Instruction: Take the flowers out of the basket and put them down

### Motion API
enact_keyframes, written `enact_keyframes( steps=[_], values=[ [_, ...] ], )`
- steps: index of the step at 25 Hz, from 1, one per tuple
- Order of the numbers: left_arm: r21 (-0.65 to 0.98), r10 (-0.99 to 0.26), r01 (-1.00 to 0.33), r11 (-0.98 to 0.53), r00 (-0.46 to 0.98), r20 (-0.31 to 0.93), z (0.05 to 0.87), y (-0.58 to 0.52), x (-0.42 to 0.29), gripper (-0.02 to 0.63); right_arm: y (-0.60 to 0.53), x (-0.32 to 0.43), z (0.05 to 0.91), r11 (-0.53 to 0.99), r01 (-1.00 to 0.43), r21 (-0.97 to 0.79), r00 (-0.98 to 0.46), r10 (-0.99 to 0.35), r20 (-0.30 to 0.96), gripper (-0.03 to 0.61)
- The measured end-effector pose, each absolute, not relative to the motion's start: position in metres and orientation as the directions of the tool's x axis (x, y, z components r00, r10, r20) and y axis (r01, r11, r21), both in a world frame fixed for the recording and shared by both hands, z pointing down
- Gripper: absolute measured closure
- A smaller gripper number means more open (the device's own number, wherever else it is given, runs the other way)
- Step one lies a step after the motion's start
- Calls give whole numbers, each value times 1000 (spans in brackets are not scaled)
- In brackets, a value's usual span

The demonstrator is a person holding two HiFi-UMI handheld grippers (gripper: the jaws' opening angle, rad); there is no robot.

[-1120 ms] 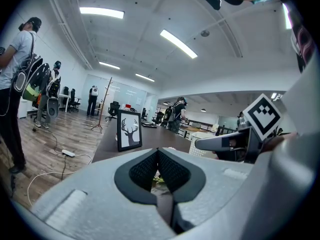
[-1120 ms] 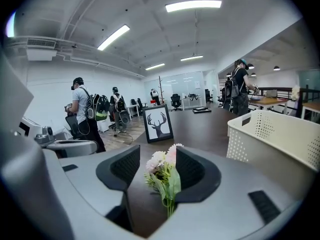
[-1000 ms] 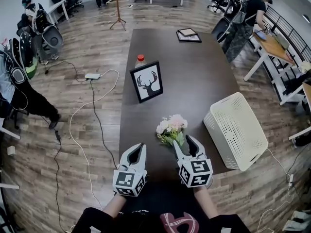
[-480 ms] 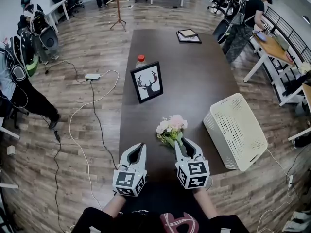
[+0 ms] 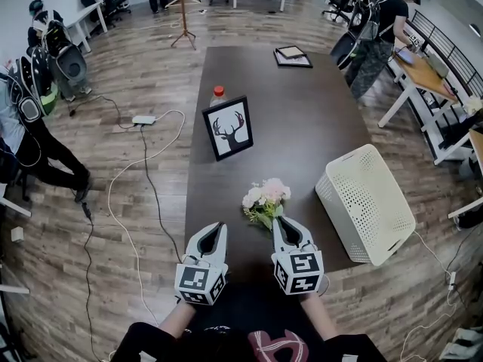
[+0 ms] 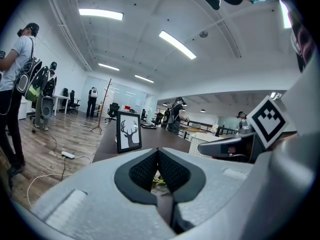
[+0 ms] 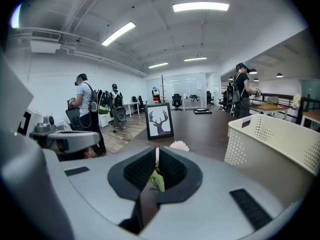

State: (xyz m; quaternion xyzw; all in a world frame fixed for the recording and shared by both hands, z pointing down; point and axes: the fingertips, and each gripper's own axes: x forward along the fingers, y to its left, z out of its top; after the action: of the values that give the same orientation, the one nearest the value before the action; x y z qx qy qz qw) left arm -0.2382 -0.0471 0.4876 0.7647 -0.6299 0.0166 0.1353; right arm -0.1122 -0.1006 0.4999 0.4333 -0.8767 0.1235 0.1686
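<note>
A small bunch of pink and white flowers (image 5: 266,198) with green leaves lies on the dark table (image 5: 302,119), left of the white perforated basket (image 5: 366,202), which lies tipped on its side. My right gripper (image 5: 278,221) sits at the near end of the bunch. Its jaws have just been closing, and a green stem (image 7: 157,180) is pinched between them; a pink bloom (image 7: 179,145) shows beyond the tips. My left gripper (image 5: 217,228) is beside it to the left, shut and holding nothing, apart from the flowers.
A framed deer picture (image 5: 228,127) stands further up the table with a red-capped bottle (image 5: 218,94) behind it. Flat frames (image 5: 293,54) lie at the far end. The table's near edge is just under both grippers. People and chairs stand around the room.
My right gripper's jaws have gone from wide open around the flower stems to closed on them. The left gripper and the flowers have stayed where they were.
</note>
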Motion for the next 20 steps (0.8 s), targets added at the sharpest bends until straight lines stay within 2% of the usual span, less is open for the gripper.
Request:
enact_keyframes(
  steps=[6,20],
  values=[
    [186,-958,-968,-171,207,197,487,-47,-238,604,-98,-113,504,597,-800,-68,-569,-717,404,569],
    [179,-959,-968,-175,209,193,485,-47,-237,604,-97,-115,505,600,-797,-64,-572,-718,397,571]
  ],
)
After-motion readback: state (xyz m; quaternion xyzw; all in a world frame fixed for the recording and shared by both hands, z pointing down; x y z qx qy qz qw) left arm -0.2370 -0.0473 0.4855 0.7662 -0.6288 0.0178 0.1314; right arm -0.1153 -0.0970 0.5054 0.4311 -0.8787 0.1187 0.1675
